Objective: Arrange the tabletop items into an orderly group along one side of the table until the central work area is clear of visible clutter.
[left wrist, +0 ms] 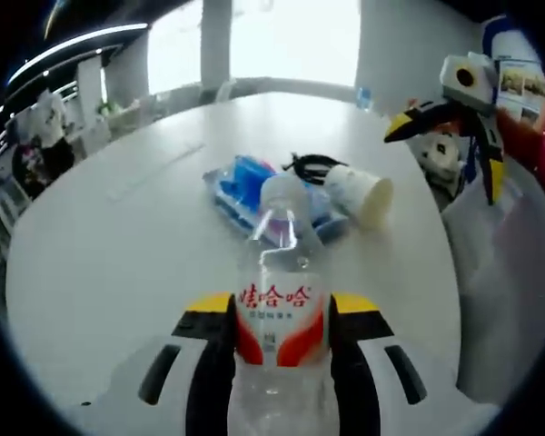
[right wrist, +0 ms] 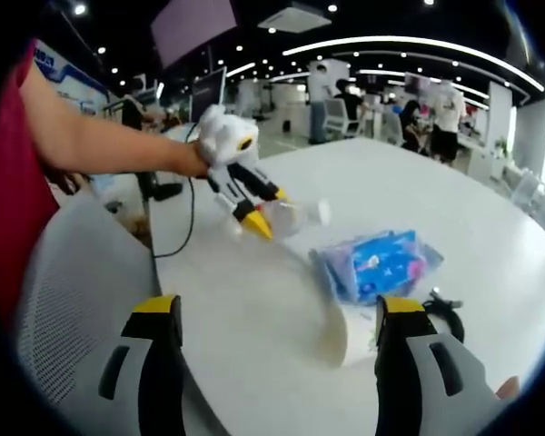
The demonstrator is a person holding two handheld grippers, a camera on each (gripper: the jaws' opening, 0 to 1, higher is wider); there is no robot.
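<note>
Left gripper view has my left gripper at the bottom centre of the frame, its two black-and-yellow jaws closed against the sides of a clear water bottle with a red-and-white label, the cap end pointing away from me toward the middle of the picture. Just beyond the cap, on the white round table, lies a blue plastic packet, and touching its right side is a white paper cup tipped on its side with its mouth toward the right of the frame. A black cable curls just behind the cup. My right gripper shows at the upper right of that frame, over the table's edge. Right gripper view looks along my right gripper from the bottom of the frame: the jaws stand wide apart with nothing between them, over the table's rim, with a grey mesh chair back at the lower left. In the upper middle my left gripper pinches the bottle above the tabletop. The blue packet lies right of centre, the black cable just below it at the right edge.
</note>
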